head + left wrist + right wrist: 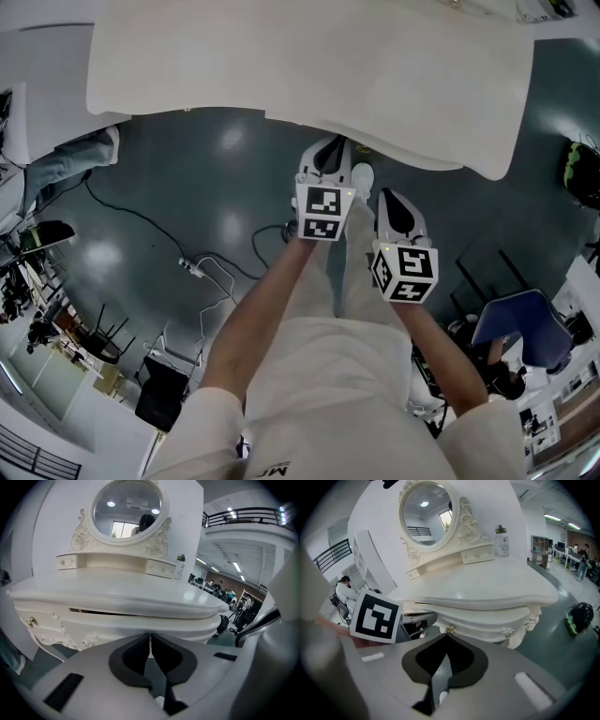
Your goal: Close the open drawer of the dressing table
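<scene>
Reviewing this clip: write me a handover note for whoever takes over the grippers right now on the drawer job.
left gripper: fingers shut, empty, tips up at the front of the drawer.
right gripper: fingers shut, empty, tips just below the brass knob.
The drawer is nearly in; a thin dark gap shows under the tabletop.
Done: most of the push, judging by that gap.
Left: probably one last push with both grippers until the front sits flush. Whether the tips touch the front can't be confirmed.
</scene>
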